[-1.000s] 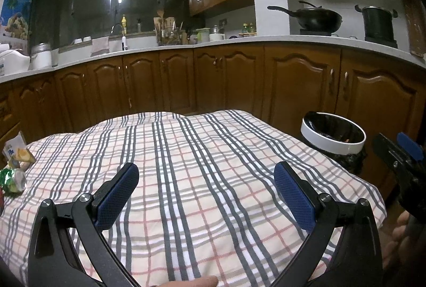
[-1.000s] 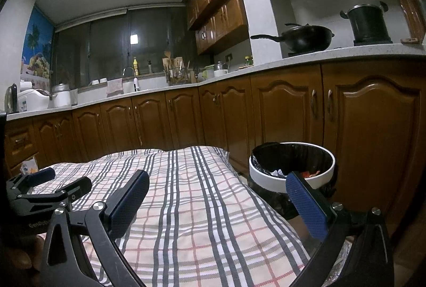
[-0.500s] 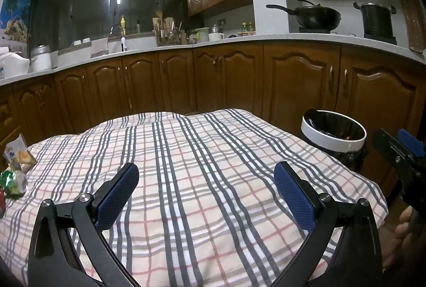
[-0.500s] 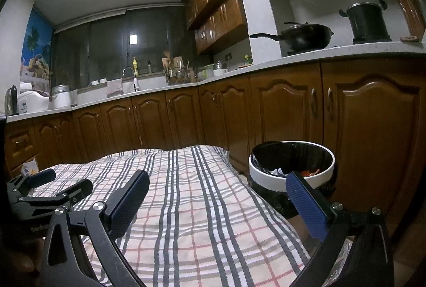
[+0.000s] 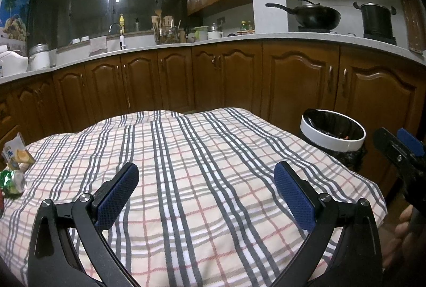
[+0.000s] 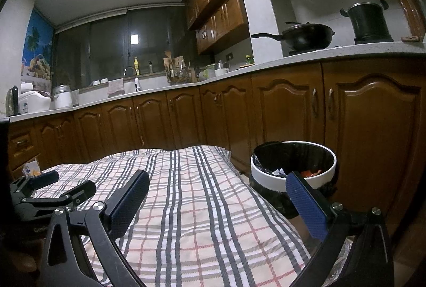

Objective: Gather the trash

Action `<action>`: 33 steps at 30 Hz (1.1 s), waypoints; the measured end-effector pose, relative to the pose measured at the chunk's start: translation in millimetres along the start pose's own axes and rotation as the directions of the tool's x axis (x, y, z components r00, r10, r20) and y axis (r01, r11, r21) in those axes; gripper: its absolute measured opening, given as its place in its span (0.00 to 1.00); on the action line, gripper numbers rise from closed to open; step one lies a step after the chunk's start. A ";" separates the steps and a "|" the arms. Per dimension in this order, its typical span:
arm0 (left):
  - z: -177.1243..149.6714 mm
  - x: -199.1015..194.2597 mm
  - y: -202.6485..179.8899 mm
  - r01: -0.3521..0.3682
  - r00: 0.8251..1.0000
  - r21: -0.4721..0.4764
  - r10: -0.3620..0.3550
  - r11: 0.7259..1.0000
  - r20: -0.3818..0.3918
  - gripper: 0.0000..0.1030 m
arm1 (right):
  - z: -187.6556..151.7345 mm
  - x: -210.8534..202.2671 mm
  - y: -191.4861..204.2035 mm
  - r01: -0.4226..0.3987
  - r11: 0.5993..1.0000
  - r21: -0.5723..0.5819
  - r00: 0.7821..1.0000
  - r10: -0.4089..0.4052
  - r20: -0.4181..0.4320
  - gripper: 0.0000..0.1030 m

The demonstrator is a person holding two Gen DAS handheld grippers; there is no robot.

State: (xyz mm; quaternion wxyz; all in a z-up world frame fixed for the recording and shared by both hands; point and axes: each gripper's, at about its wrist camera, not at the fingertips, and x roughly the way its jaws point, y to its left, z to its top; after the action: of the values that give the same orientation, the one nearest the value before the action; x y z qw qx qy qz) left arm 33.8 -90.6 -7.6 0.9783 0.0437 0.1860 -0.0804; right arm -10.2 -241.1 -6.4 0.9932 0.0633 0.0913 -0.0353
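A white-rimmed trash bin (image 5: 332, 136) with a black liner stands right of the plaid-covered table (image 5: 202, 180); in the right wrist view the bin (image 6: 293, 167) holds some scraps. Trash lies at the table's left edge: a small snack carton (image 5: 17, 154) and a crumpled green wrapper (image 5: 12, 180). The carton also shows in the right wrist view (image 6: 30, 169). My left gripper (image 5: 206, 188) is open and empty over the near part of the table. My right gripper (image 6: 217, 196) is open and empty over the table's right edge, close to the bin.
Brown kitchen cabinets (image 5: 226, 79) with a pale counter run behind the table. A wok (image 5: 314, 15) and a pot (image 5: 376, 19) stand on the stove. The right gripper shows at the right edge of the left wrist view (image 5: 399, 151).
Both grippers have barely moved; the views shift only slightly. Both stay open and empty.
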 end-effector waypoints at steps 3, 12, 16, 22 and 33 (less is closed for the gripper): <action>0.3 -0.1 -0.2 0.000 1.000 -0.001 0.000 1.000 0.000 1.00 | 0.6 -0.3 1.5 -0.002 1.000 0.000 1.000 0.002 -0.001 1.00; 0.4 0.2 -0.7 0.000 1.000 0.000 0.000 1.000 0.001 1.00 | 0.5 -0.1 1.2 0.000 1.000 0.000 1.000 0.000 -0.001 1.00; 0.9 1.1 -0.7 0.003 1.000 0.003 -0.003 1.000 0.001 1.00 | 0.8 0.1 1.7 -0.002 1.000 0.002 1.000 0.002 -0.002 1.00; 0.9 1.5 -0.7 0.008 1.000 0.002 -0.008 1.000 0.000 1.00 | 0.9 0.9 2.2 -0.003 1.000 0.001 1.000 0.003 0.000 1.00; 0.3 2.0 -0.7 0.009 1.000 0.007 -0.009 1.000 -0.001 1.00 | 0.8 0.7 2.4 -0.003 1.000 0.003 1.000 0.003 0.000 1.00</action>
State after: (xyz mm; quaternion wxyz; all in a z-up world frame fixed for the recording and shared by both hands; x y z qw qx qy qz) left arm 35.6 -91.5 -8.2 0.9776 0.0462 0.1866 -0.0855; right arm -9.2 -238.9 -5.4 0.9931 0.0649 0.0911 -0.0342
